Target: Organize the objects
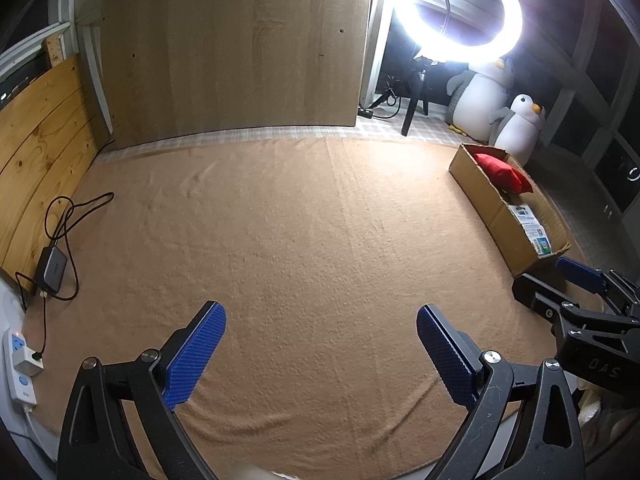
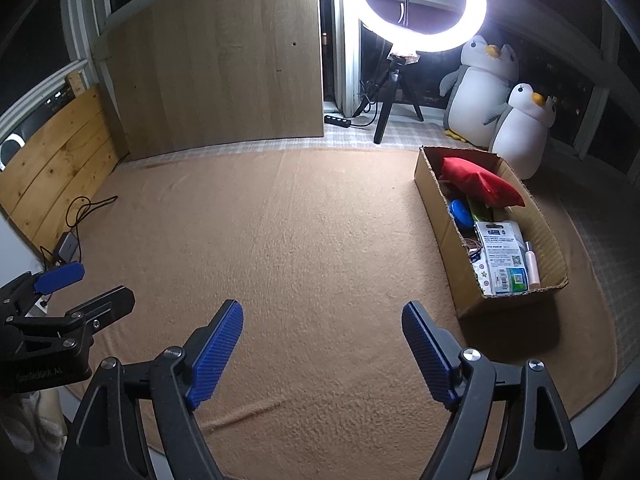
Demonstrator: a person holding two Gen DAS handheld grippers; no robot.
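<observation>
At the far left edge of the desk, a white power strip lies with a plug in it, and a dark adapter sits just beyond it with its black cable looped over the tan blanket that covers the desk. Pine boards stand along that left side, and a large wood panel stands upright at the back.

The left hand-held gripper hangs over bare blanket with its blue pads spread wide and nothing between them. The right hand-held gripper is just beside it, likewise over bare blanket, jaws apart and empty; from the left wrist view it shows at the right edge, close to the near end of the box.

Further right stands a long open cardboard box, lying on the blanket near the right edge of the desk. It holds the gathered things: a red pouch resting at the far end, a blue round thing below it against the left wall, a white printed packet leaning at the near end, and a pink tube beside the packet against the right wall.

Behind the box, a lit ring light stands on a black tripod, and two plush penguins sit at the back right, the smaller one in front of the larger.
</observation>
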